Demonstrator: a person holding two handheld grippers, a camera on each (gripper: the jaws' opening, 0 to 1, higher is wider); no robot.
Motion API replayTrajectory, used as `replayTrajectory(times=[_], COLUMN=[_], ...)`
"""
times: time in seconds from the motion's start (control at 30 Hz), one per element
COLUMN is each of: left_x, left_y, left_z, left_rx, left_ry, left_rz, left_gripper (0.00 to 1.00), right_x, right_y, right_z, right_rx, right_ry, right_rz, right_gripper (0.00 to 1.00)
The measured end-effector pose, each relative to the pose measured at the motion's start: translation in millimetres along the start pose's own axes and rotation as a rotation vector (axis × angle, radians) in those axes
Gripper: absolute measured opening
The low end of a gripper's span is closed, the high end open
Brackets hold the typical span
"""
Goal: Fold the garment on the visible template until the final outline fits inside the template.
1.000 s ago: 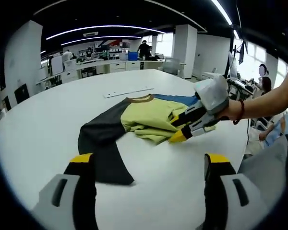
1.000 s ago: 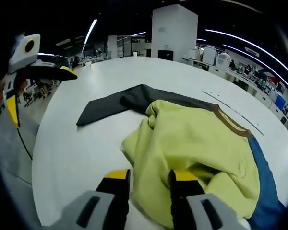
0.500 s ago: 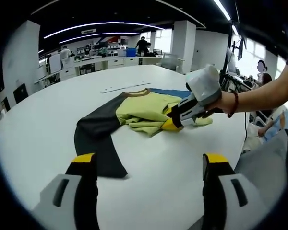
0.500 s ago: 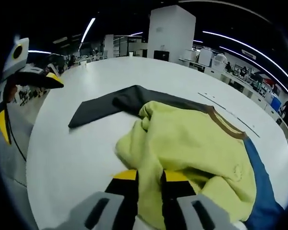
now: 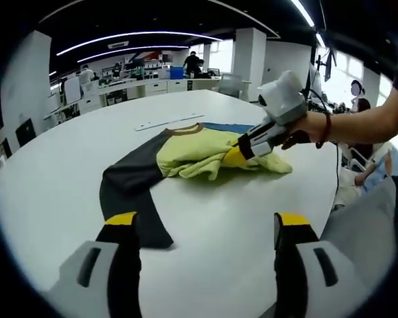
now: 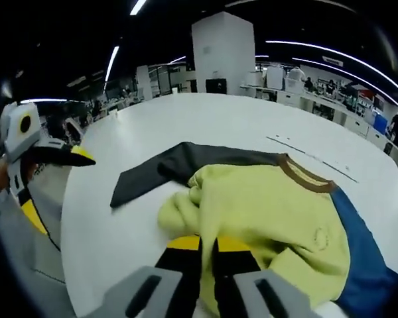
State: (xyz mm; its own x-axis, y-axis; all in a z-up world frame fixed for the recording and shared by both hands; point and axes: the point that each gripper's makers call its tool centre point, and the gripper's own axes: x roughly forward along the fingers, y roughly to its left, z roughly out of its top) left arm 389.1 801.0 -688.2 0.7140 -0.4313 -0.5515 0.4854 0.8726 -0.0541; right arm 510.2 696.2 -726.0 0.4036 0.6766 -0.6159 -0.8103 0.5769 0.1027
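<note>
A garment lies bunched on the white round table (image 5: 46, 179): a yellow-green body (image 5: 196, 152) (image 6: 265, 205), a dark grey sleeve (image 5: 129, 192) (image 6: 166, 169), a blue part (image 6: 358, 245) and a brown collar (image 6: 305, 175). My right gripper (image 6: 207, 244) is shut on the near edge of the yellow-green cloth; from the left gripper view it (image 5: 233, 158) comes in from the right, held by a hand. My left gripper (image 5: 205, 228) hangs open above the table's near edge, short of the grey sleeve; it also shows at the left of the right gripper view (image 6: 50, 179).
Thin template lines (image 6: 305, 152) (image 5: 166, 122) are marked on the table beyond the collar. Desks, columns and people stand around the room behind the table. The table edge runs close below both grippers.
My right gripper has shut on the yellow-green cloth and drawn it up and inward, so the bunch has shifted. The left gripper stays open and has hardly moved.
</note>
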Motion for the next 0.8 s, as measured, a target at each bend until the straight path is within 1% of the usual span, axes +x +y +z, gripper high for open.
replayTrajectory(times=[0.1, 0.2, 0.23, 0.33, 0.43, 0.6, 0.7, 0.77, 0.8], left_x=[2, 5, 6, 9, 12, 17, 20, 23, 23], left_y=[-0.4, -1.3, -1.4, -1.1, -0.4, -0.6, -1.4, -1.3, -1.2], left_z=[0.2, 1.9, 2.1, 2.7, 2.8, 5.3, 6.1, 6.5, 6.9], left_rx=[0.003, 0.006, 0.006, 0.012, 0.021, 0.017, 0.018, 0.018, 0.019], left_ry=[0.004, 0.005, 0.006, 0.009, 0.015, 0.011, 0.014, 0.015, 0.015], left_rz=[-0.006, -0.015, -0.017, -0.020, -0.022, -0.031, -0.038, -0.041, -0.040], left_gripper=[0.78, 0.77, 0.76, 0.75, 0.75, 0.73, 0.72, 0.71, 0.71], right_x=[-3, -4, -4, -6, -5, 0, 7, 11, 14], right_y=[-2, -6, -8, -17, -28, -43, -52, -59, -64], right_z=[7.5, 12.2, 13.9, 20.1, 24.0, 26.2, 23.3, 18.3, 17.0], right_rx=[0.037, 0.104, 0.146, 0.193, 0.225, 0.278, 0.318, 0.362, 0.376], right_ry=[-0.016, -0.016, -0.016, -0.026, -0.021, -0.011, 0.002, 0.023, 0.023], right_rz=[0.013, 0.026, 0.029, 0.031, 0.023, 0.016, 0.007, -0.003, -0.008], right_gripper=[0.01, 0.01, 0.01, 0.01, 0.01, 0.01, 0.02, 0.02, 0.02])
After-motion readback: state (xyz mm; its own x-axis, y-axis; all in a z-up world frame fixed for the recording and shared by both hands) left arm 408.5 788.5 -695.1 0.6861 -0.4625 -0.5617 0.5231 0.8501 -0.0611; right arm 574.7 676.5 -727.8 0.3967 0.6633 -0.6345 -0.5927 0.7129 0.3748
